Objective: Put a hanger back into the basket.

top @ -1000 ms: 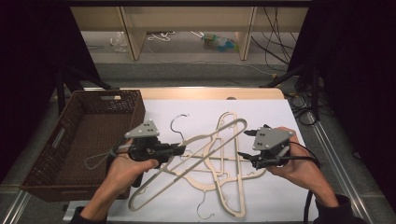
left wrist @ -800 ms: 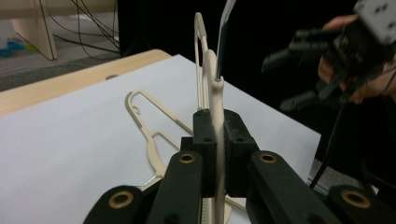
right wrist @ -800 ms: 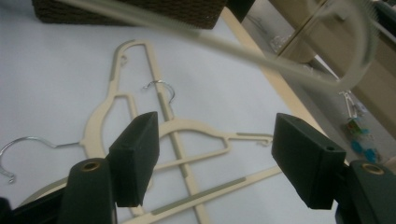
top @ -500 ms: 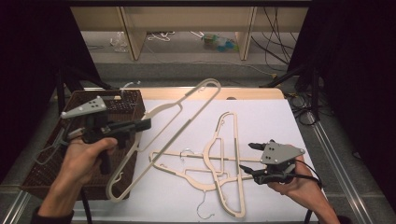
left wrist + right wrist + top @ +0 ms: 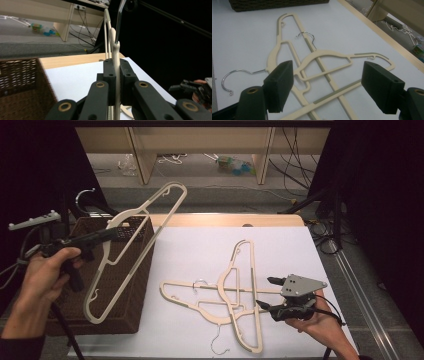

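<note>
While clamped in left claw [image 5: 117, 233] over basket [image 5: 127, 320] at far left, hanger [image 5: 135, 247] slanted: hook up-left, long axis near-left to far-right. Could snag on rim, being wider than basket. Right claw [image 5: 265, 294] wide, just opening, nothing between, beside two crossed hangers [image 5: 235, 295] on counter [image 5: 200, 250].

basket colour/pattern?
Dark brown woven wicker basket; the weave shows best in the left gripper view.

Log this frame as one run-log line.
left gripper: shut on cream plastic hanger, lifted over brown wicker basket | right gripper: jaws just opening, nothing between | two crossed cream hangers on white sheet
</note>
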A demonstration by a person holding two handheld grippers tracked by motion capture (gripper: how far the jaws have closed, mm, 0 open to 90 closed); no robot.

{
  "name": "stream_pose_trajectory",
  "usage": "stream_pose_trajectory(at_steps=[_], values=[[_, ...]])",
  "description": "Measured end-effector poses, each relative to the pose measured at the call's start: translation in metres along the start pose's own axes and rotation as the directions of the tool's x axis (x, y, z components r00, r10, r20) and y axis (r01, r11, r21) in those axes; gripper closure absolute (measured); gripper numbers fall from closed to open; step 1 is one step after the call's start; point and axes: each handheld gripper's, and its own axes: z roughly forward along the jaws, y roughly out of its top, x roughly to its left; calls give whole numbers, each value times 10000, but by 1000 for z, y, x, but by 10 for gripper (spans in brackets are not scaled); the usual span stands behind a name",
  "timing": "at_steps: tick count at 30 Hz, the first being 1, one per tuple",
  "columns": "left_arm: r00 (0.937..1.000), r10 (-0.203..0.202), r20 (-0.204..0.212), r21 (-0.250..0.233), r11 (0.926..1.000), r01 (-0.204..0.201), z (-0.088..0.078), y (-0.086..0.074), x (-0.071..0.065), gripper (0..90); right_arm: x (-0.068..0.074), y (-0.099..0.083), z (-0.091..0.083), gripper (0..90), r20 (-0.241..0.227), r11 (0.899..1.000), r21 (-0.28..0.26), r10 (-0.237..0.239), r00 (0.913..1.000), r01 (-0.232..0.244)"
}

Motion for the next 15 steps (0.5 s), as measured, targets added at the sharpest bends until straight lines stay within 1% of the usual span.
stream_pose_trajectory(at_steps=[1,2,3,4,5,6,7,8,9,10,11,12,13,14,15], values=[[9999,33,-126,-6,10000,-33,-3,1,5,858,0,0,0,266,-46,10000,57,-27,10000,28],[9999,33,-126,-6,10000,-33,-3,1,5,857,0,0,1,266,-75,10000,61,12,10000,-12],[9997,45,-237,-4,10000,-45,-5,1,9,857,0,0,1,266,-75,10000,61,12,10000,-12],[9990,-78,-450,-1,10000,78,-9,2,19,857,0,-1,2,266,-43,10000,47,40,10000,-40],[9985,-90,-532,11,10000,91,-11,2,23,857,0,-1,2,266,-56,9999,105,53,10000,-52],[9979,-82,-644,14,10000,84,-13,2,28,857,0,-2,3,265,-28,10000,36,71,10000,-71],[9979,-82,-644,14,10000,84,-13,2,28,857,0,-2,3,265,-28,10000,36,71,10000,-71],[9972,-175,-723,26,9998,178,-15,2,33,857,0,-3,3,265,-81,9998,-8,193,9998,-193],[9951,-240,-958,64,9997,247,-18,0,42,858,-1,-3,3,264,-77,9998,-26,211,9997,-211],[9946,-234,-1012,71,9997,242,-19,-1,46,858,0,-3,3,264,-61,9998,-17,217,9997,-217],[9946,-234,-1012,71,9997,242,-19,-1,46,857,-1,-3,3,264,-102,9998,53,217,9997,-217],[9938,-222,-1093,91,9997,233,-20,-2,50,857,-1,-3,3,264,-102,9998,53,217,9997,-217],[9937,-271,-1092,97,9996,283,-21,-2,55,858,0,-3,4,264,-101,9997,-3,234,9997,-234],[9926,-435,-1137,-2,9990,437,-24,-3,63,858,0,-3,4,264,-135,9997,18,235,9996,-234],[9923,-468,-1144,-29,9989,467,-25,-2,67,858,0,-3,5,264,-162,9997,30,256,9995,-255]])
